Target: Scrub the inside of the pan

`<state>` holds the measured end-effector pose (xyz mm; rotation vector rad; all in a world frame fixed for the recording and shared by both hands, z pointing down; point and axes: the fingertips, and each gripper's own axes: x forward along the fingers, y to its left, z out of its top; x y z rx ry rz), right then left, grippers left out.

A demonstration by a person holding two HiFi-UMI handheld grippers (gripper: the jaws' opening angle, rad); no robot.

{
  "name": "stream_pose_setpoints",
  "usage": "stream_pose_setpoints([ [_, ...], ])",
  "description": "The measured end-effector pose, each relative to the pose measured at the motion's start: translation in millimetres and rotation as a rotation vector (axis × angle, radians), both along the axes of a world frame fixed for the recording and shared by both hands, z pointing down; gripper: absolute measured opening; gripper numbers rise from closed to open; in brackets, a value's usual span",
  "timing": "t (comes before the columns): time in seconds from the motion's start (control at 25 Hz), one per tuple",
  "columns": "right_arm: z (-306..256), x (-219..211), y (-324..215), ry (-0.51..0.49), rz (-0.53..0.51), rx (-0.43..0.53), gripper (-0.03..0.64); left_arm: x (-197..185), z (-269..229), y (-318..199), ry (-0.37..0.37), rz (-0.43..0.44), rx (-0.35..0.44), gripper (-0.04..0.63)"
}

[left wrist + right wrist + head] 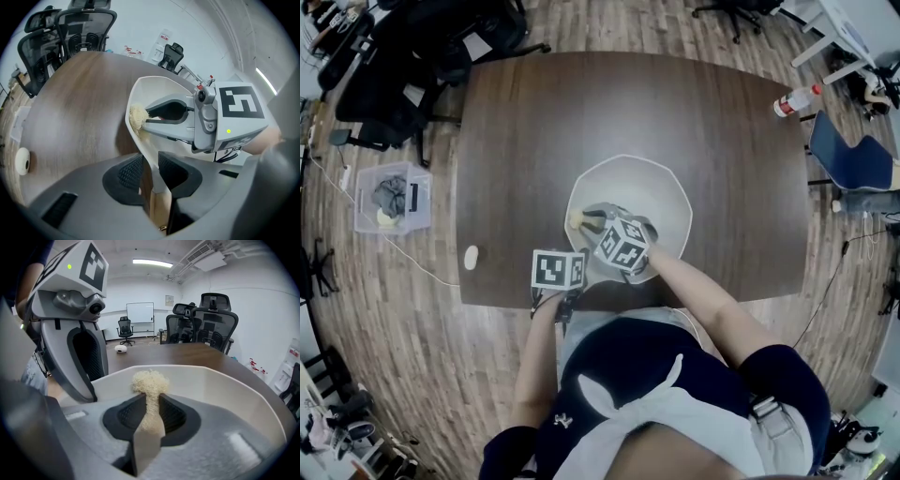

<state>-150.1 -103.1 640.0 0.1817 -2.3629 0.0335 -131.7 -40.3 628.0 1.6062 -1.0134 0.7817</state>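
White pan [670, 192] sits on the dark wood table [516, 141], centre and close to the near edge. Left gripper [151, 171] has its jaws clamped on the pan handle [159, 187] at the pan's near side. Right gripper [151, 411] reaches in over the near rim with its jaws closed tight on a pale fibrous scrubber [150, 380], whose tuft is pushed against the inside wall on the pan's left side.

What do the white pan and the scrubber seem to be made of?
The pan: smooth matte white, crisp faceted walls, perhaps enamelled metal or plastic; unclear which. The scrubber: pale frizzy tangle of coarse fibres, probably loofah-like plant fibre.
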Motion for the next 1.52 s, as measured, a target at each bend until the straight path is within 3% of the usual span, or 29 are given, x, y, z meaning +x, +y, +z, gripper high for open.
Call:
stream_pose_setpoints([
  [0.88, -2, 13, -60, 0.085, 0.236, 0.095, 0.083, 4, 1, 3, -0.010, 0.034, 0.003, 0.092],
  [1.52, -1, 27, -83, 0.148, 0.321, 0.176, 0.083, 6, 0, 2, -0.009, 0.046, -0.011, 0.092],
])
